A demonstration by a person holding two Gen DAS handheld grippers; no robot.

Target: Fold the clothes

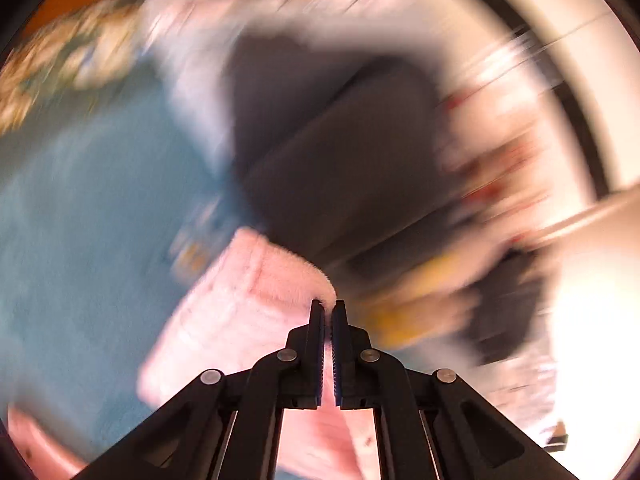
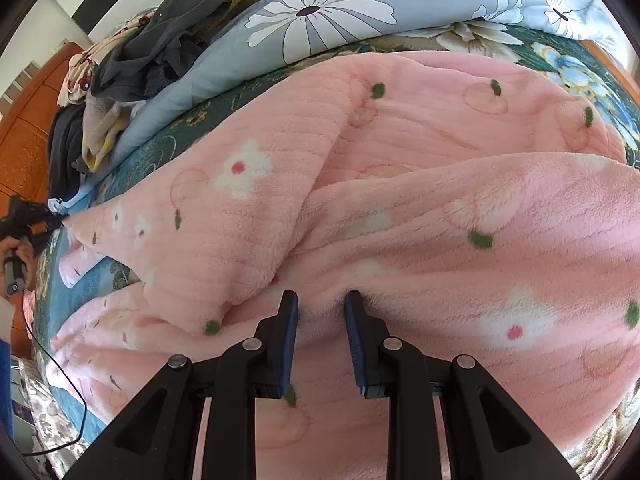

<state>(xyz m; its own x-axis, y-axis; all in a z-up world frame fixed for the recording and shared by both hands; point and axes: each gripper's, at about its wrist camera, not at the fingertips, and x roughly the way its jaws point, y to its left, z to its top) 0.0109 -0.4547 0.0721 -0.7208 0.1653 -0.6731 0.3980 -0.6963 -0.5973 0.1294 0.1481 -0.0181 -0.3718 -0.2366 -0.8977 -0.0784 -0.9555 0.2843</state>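
Observation:
A pink fleece garment [image 2: 420, 208] with white flowers and green dots lies spread and partly folded over the bed. My right gripper [image 2: 321, 300] is open, its fingertips pressed against the fleece near the garment's near edge. My left gripper [image 1: 329, 306] is shut on a corner of the same pink garment [image 1: 240, 304]; that view is heavily motion-blurred. In the right wrist view the left gripper [image 2: 52, 216] shows at the far left, holding the stretched corner of the garment.
A blue-grey floral quilt [image 2: 328, 20] lies along the far side of the bed. A pile of dark and patterned clothes [image 2: 160, 48] sits at the far left by the orange headboard [image 2: 28, 148]. The teal bedsheet [image 2: 80, 296] shows beneath. A black cable [image 2: 60, 380] hangs at left.

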